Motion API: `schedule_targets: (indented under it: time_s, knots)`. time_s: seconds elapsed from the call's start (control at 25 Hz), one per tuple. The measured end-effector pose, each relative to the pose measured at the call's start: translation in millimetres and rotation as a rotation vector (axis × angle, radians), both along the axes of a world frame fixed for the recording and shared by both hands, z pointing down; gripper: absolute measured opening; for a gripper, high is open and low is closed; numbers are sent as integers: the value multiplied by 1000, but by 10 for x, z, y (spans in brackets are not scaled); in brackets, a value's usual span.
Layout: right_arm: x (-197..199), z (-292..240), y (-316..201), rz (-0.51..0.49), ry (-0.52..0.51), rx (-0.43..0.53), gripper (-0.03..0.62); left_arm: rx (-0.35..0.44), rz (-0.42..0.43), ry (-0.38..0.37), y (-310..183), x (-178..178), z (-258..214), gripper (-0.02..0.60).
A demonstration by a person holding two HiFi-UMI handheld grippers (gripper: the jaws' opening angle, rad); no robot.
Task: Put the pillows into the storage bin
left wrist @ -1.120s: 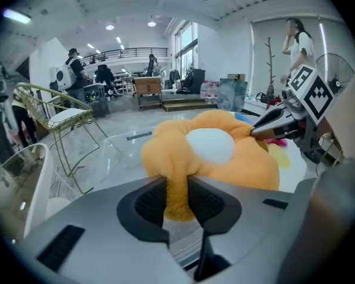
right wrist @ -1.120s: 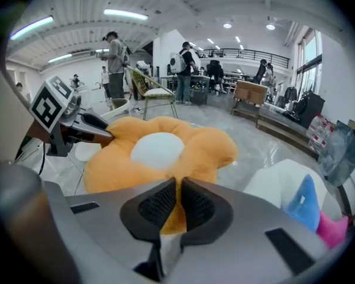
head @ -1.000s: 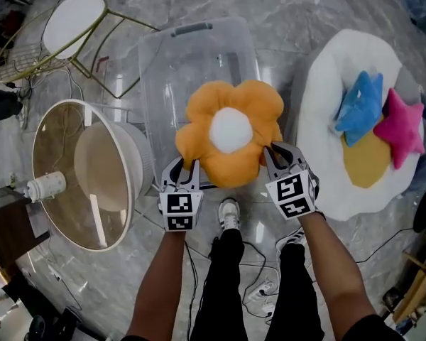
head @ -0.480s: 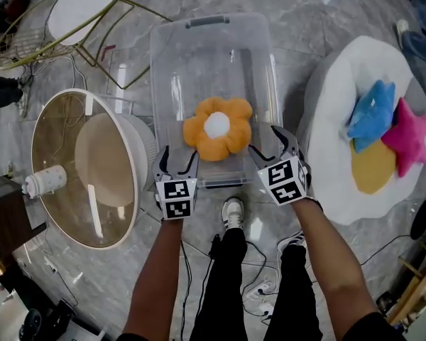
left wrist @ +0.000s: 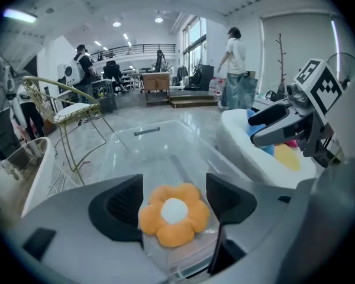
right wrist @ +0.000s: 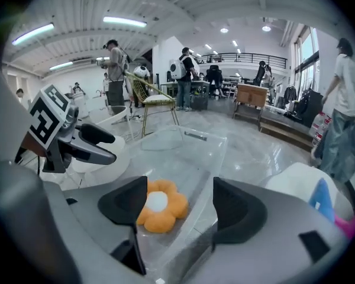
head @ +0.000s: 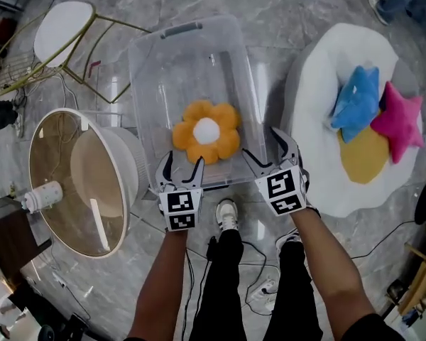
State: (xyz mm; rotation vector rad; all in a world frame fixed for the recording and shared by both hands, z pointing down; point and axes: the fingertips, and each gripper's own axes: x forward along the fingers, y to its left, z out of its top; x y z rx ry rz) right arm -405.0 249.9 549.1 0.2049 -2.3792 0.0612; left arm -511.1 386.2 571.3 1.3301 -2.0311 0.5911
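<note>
Orange flower pillow lies in the storage bin; left gripper and right gripper (jaws just opening) stand apart, gripping nothing.

Large open-plan office or studio hall. Polished marble floor, ribbed ceiling with strip lights, mezzanine railing, tall windows. Wooden desk in background. Several people standing about, some with backpacks. Loose cables on floor.
</note>
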Motion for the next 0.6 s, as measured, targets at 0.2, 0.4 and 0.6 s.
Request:
schedule_targets:
  time_s: [0.2,0.4,0.6]
  knots:
    - [395,-293,-235,85,-62,1,345,45,49,13,-362,361,-224,319]
    - [1003,-493,-553,221,-91,-1,365,71,134,10,-757,822,-423,319]
    - [1680,-553,-929,310,-85,8,390,78,211,-1,-1217,1340,-584,319]
